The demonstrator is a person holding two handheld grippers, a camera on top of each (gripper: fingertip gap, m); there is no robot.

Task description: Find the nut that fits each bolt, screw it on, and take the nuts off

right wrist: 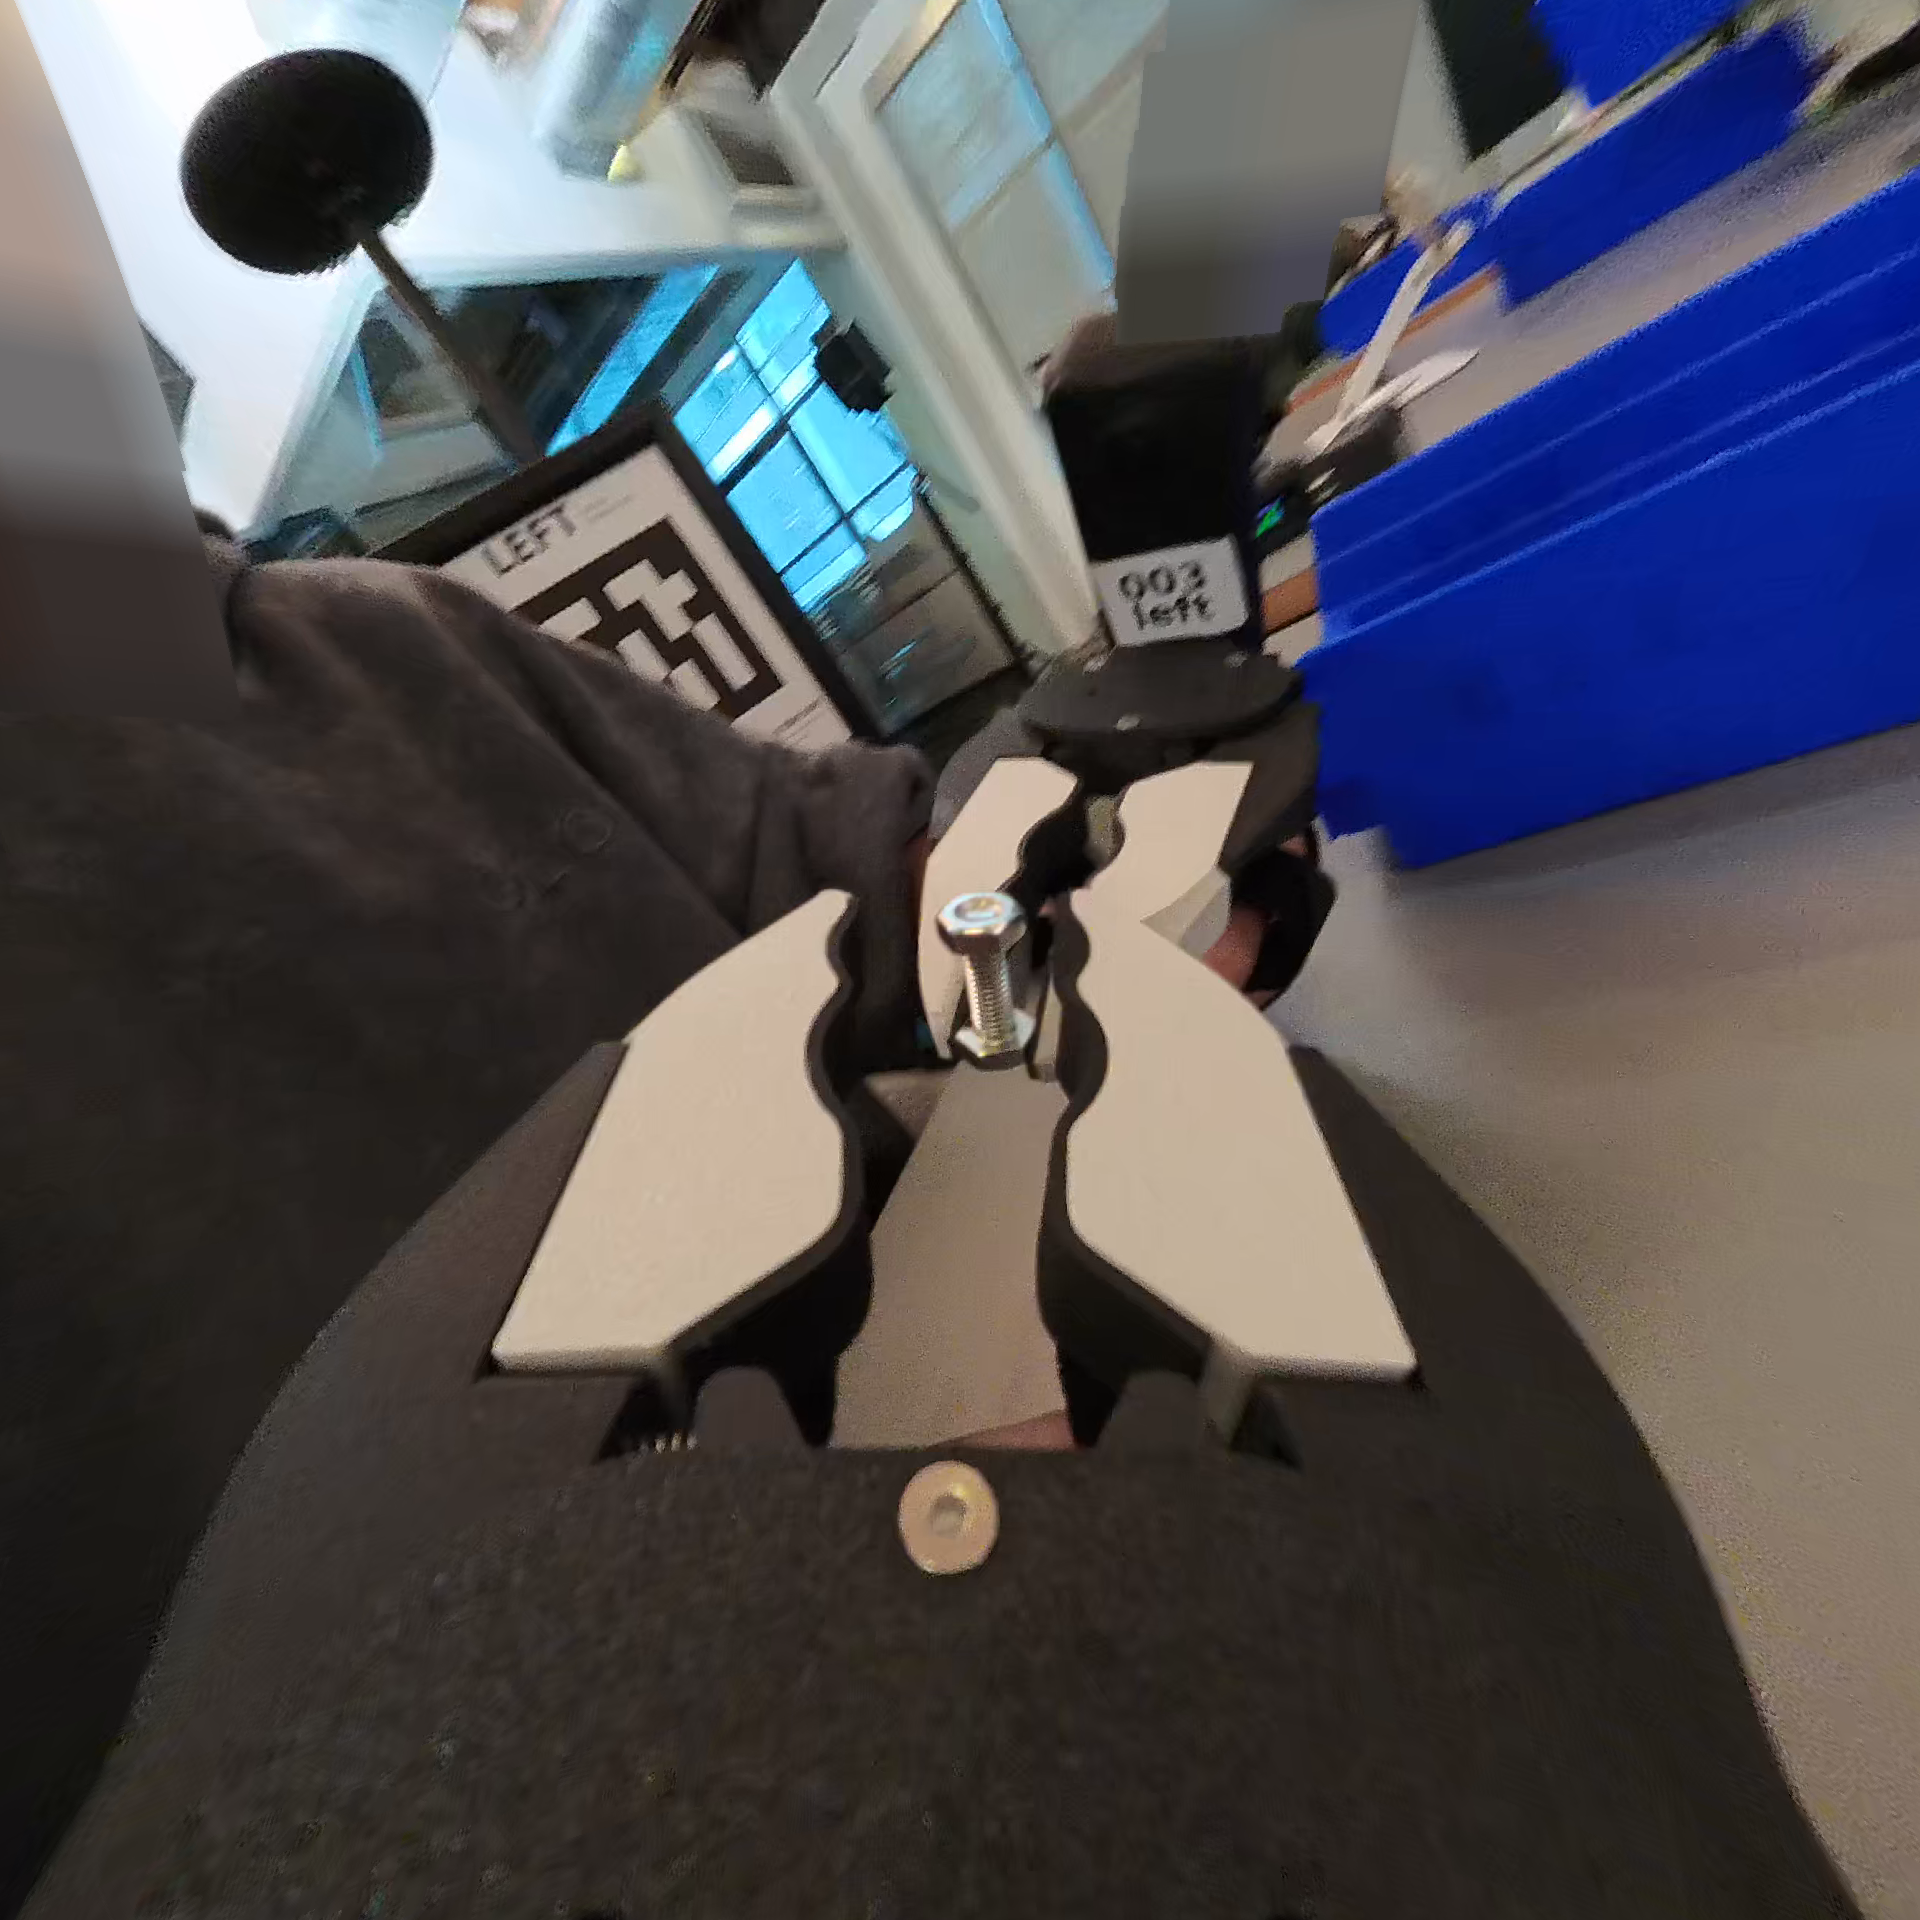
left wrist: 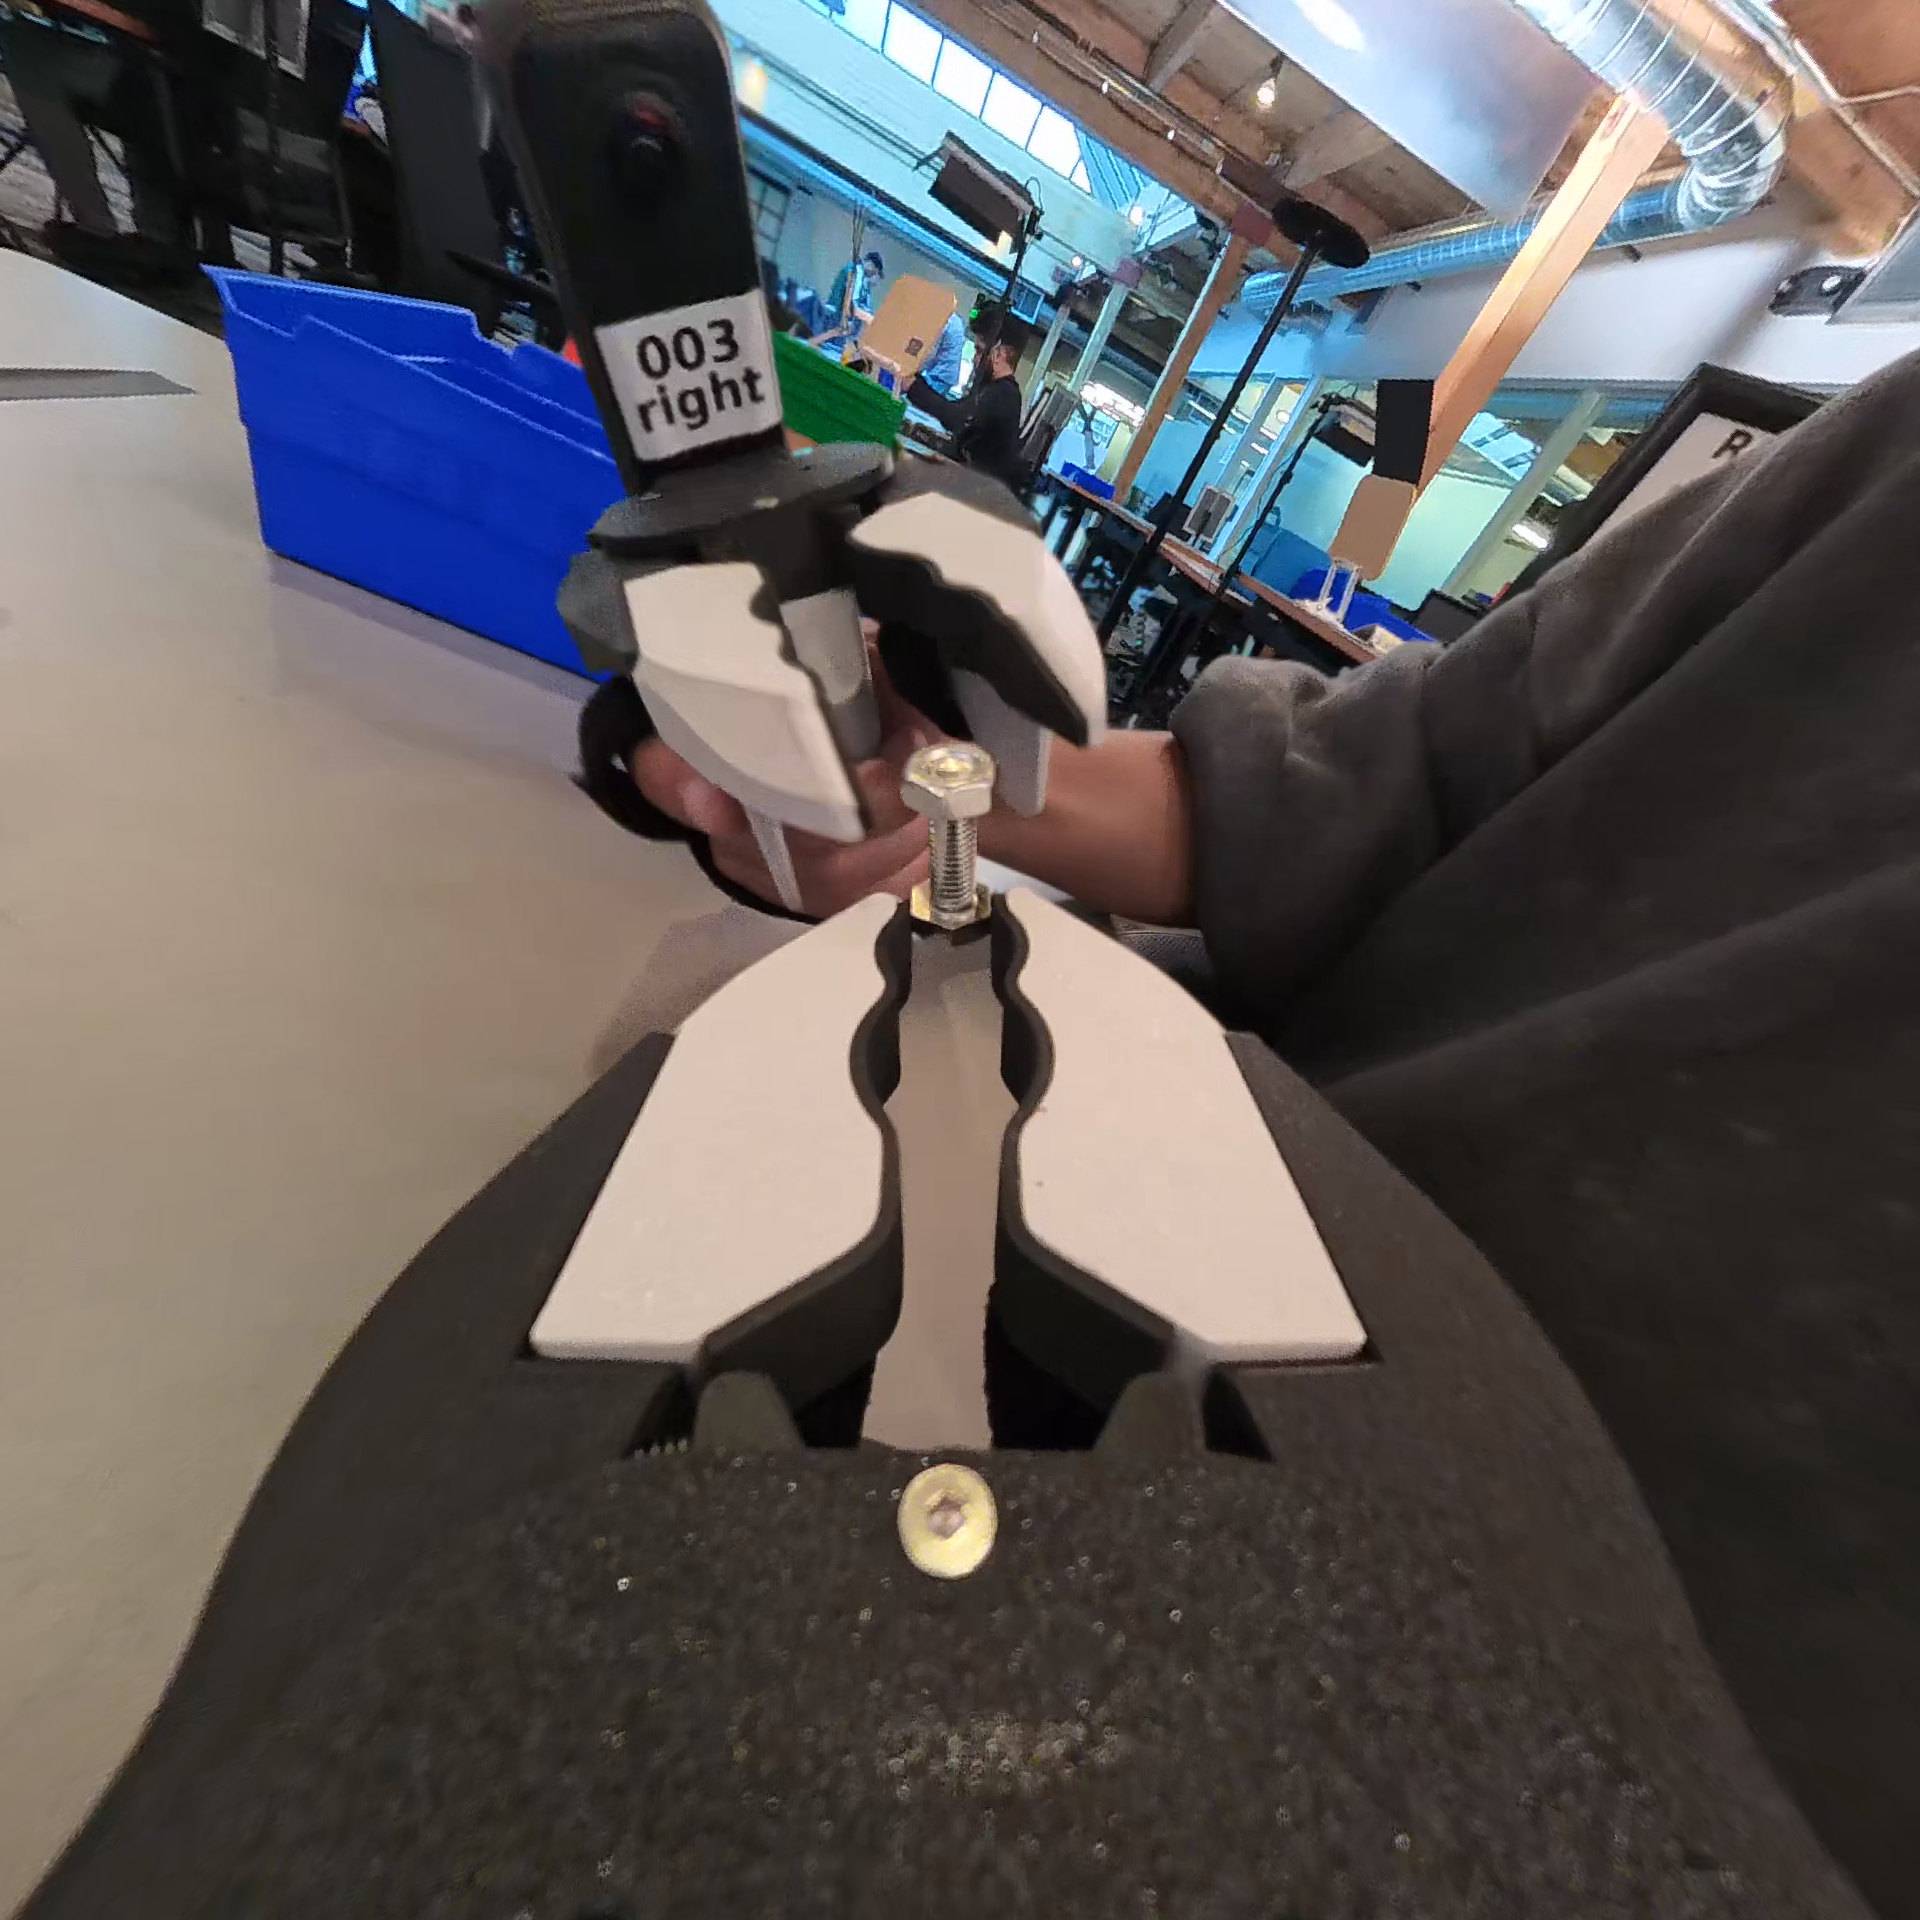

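Pinching a hex nut [left wrist: 950, 914] at its fingertips, the left hand-held gripper [left wrist: 952, 925] holds a silver bolt [left wrist: 948, 831] upright at the centre of the left wrist frame, head uppermost; the right hand-held gripper [left wrist: 940, 774] hangs just above and behind the bolt head, its fingers spread and touching nothing; blue bins [left wrist: 416, 457] stand on the grey table [left wrist: 208, 831] at upper left; a dark sleeve [left wrist: 1558, 727] fills the right side.

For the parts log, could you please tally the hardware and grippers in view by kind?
Bolt: 1
Nut: 1
Grippers: 2, the left gripper and the right gripper
Blue bins: count unclear, a stack
Total, bins left out: 4
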